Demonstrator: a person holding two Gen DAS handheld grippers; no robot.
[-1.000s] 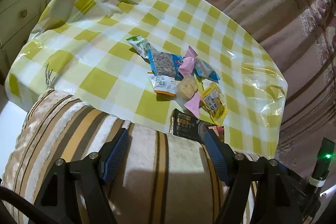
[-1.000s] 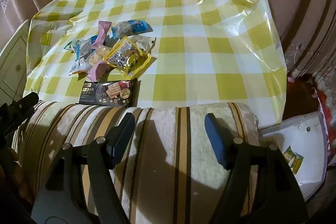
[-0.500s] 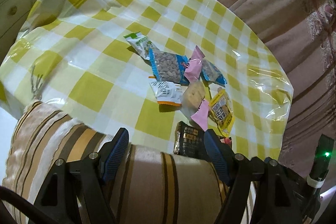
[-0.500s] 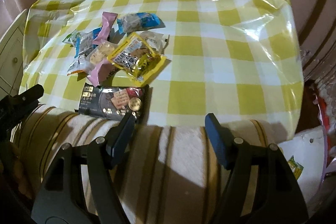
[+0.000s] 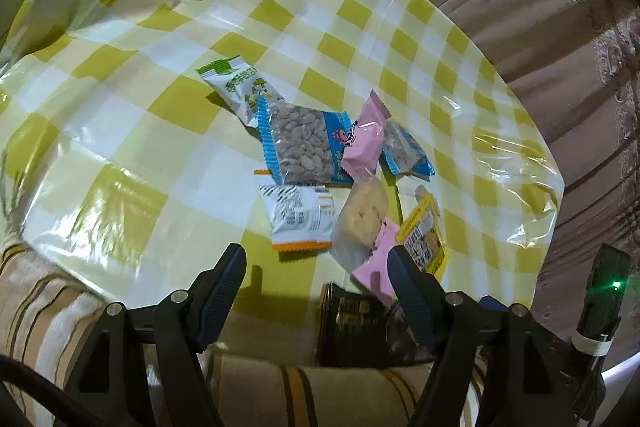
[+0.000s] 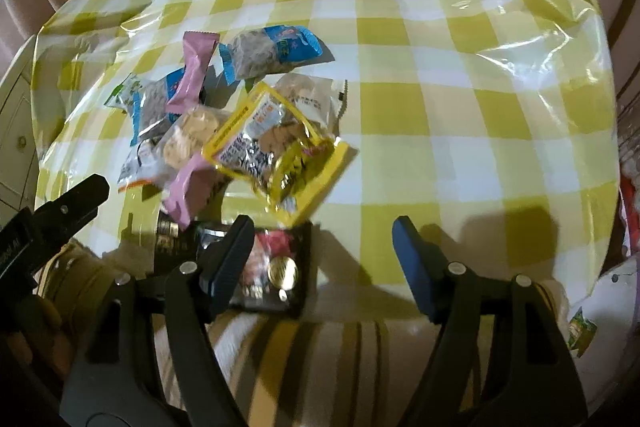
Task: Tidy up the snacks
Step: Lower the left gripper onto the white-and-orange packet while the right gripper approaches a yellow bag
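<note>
A heap of snack packets lies on a yellow-checked tablecloth (image 5: 120, 147). In the left wrist view I see a blue nut bag (image 5: 302, 147), a white-orange packet (image 5: 300, 217), pink wrappers (image 5: 366, 141), a yellow bag (image 5: 424, 243) and a black packet (image 5: 352, 323) at the near edge. My left gripper (image 5: 318, 283) is open and empty, just short of the heap. In the right wrist view the yellow bag (image 6: 280, 155) and black packet (image 6: 276, 267) lie ahead. My right gripper (image 6: 324, 247) is open and empty, its left finger over the black packet.
A striped cushion (image 6: 320, 355) lies along the table's near edge under both grippers. Pink curtains (image 5: 540, 7) hang behind the table. A white cabinet (image 6: 16, 131) stands at the left. A white bag (image 6: 612, 307) sits low at the right.
Both grippers have moved forward over the cushion toward the snack heap, which now looks larger and closer. Both stay open. The snacks have not moved.
</note>
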